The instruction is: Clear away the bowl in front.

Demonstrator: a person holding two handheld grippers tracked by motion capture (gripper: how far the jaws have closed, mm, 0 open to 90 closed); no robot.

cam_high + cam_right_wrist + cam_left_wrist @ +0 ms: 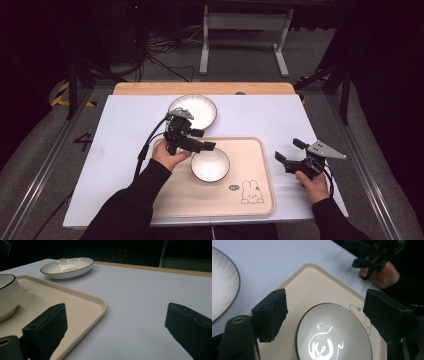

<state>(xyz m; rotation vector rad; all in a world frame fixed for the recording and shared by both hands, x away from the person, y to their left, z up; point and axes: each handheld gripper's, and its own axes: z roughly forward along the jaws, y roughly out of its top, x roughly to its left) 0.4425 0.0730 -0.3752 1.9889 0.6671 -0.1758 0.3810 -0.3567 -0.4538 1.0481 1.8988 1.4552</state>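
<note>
White table (pixel 280 120), wood strip at far edge. Cream tray (pixel 250 200) near front, rabbit drawing in corner. Ribbed plate (pixel 202 111) just beyond tray. Bowl (pixel 210 165) on tray. Left gripper (pixel 204 140): jaws spread above bowl. Right gripper (pixel 289 150): jaws spread, beside tray.

Dark room; grey floor (pixel 240 55); white table frame (pixel 245 22).

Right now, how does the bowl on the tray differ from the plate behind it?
The bowl sits on the beige tray; the plate lies on the bare table beyond it. The bowl is deeper with steep walls; the plate is shallow and wider. Both are white, ribbed and dark-rimmed.
</note>
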